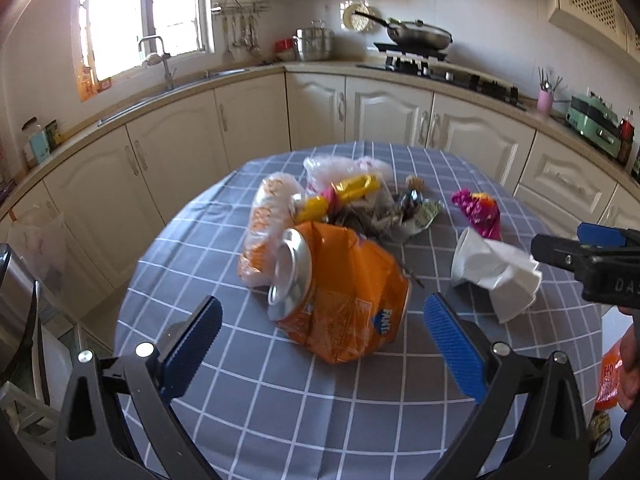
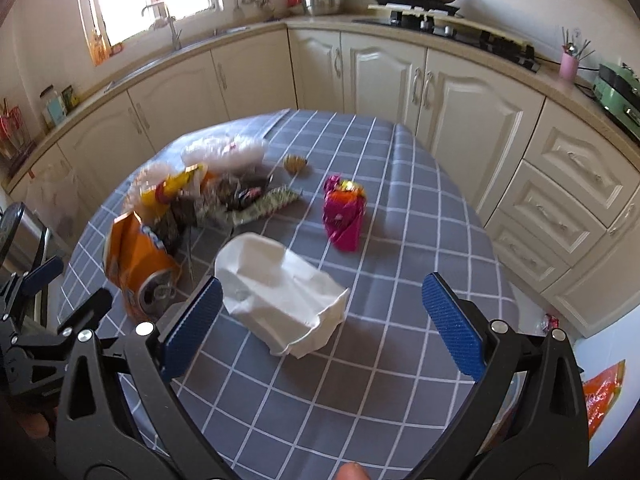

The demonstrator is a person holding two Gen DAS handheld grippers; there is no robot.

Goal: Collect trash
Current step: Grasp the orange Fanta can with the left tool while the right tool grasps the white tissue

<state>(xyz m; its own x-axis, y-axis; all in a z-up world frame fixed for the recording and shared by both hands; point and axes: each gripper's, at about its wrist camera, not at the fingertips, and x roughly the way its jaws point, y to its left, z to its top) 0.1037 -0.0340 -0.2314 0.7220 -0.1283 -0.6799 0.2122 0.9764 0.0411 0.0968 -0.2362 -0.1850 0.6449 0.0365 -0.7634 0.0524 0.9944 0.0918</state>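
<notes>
Trash lay on the checked table [image 1: 280, 412]: the crushed orange can [image 1: 340, 300] sat straight ahead of the spread, empty left gripper [image 1: 322, 336], while the crumpled white cup [image 2: 280, 300], lying crosswise, faced the equally spread right gripper [image 2: 322, 320].

Cream cabinets [image 1: 248, 120] line walls; bright window [image 1: 140, 12] over sink; wok [image 1: 420, 36] on stove.

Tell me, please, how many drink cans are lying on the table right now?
1: a crushed orange can lies on its side at the near edge of the trash pile, left of the crumpled white cup. The pile could be hiding another.
</notes>
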